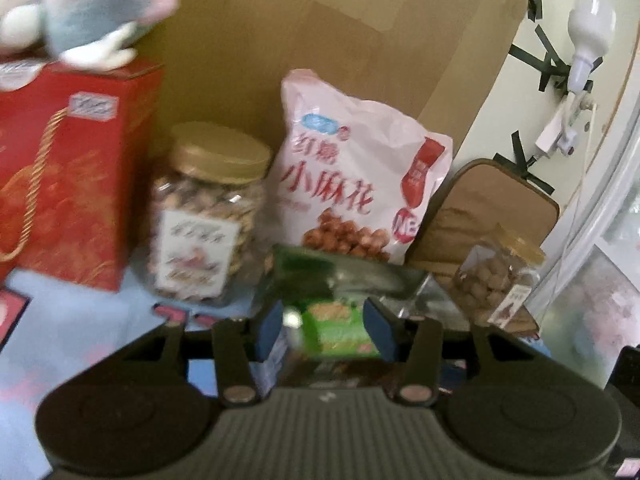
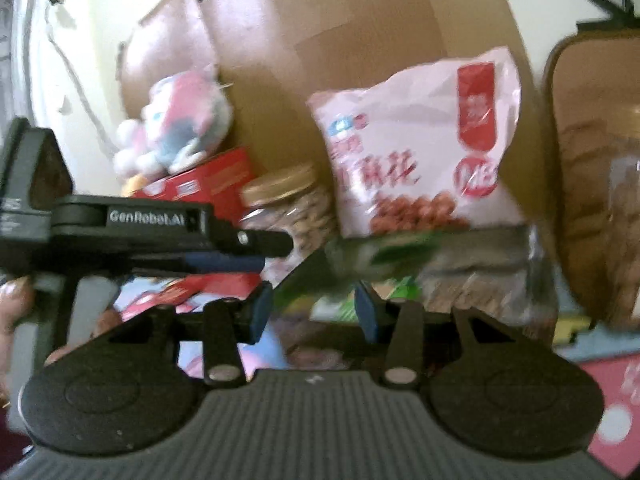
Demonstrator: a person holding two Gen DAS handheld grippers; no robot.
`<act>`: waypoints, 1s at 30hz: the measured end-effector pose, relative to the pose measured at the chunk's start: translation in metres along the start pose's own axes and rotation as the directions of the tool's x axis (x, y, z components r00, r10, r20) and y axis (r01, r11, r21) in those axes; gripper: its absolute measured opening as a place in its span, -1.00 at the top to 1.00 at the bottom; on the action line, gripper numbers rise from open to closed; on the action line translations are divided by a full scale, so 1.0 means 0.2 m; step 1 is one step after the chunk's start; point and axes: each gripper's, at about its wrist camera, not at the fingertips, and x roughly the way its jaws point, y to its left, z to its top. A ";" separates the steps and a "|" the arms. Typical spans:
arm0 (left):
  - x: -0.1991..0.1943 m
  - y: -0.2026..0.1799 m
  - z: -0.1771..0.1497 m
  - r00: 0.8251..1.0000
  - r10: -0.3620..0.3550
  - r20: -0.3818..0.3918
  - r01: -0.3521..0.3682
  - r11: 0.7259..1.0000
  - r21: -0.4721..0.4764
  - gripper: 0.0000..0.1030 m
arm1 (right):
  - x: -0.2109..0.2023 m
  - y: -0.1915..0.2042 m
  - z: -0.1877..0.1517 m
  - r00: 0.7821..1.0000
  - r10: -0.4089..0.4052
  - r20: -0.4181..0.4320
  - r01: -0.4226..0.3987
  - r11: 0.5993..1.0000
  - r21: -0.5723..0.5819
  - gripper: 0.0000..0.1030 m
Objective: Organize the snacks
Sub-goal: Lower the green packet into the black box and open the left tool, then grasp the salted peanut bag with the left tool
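Both grippers are working the green snack packet (image 1: 340, 320): the left gripper (image 1: 326, 330) is holding it with jaws partly closed against its sides, and the right gripper (image 2: 310, 312) is pinching its near edge (image 2: 360, 264). At twelve o'clock the pink snack bag (image 1: 360, 168) is leaning on cardboard, a gold-lidded jar (image 1: 204, 216) at ten o'clock.

A home: plush toy (image 1: 92, 12), gift box (image 1: 76, 176), snacks.
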 end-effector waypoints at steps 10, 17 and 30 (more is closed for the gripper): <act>0.03 0.25 -0.26 0.989 0.016 -0.146 -0.020 0.999 -0.028 -0.58 | 0.10 0.06 -0.22 0.974 0.004 -0.228 0.008 0.999 0.053 0.06; 0.08 0.21 -0.36 0.987 0.008 -0.162 -0.008 1.000 0.005 0.07 | 0.22 0.15 -0.28 0.959 -0.005 -0.283 0.003 1.000 -0.008 -0.10; -0.16 0.12 -0.26 0.997 -0.050 -0.063 0.047 0.998 -0.043 0.21 | 0.08 0.30 -0.23 0.994 -0.028 -0.104 0.010 0.986 -0.167 0.36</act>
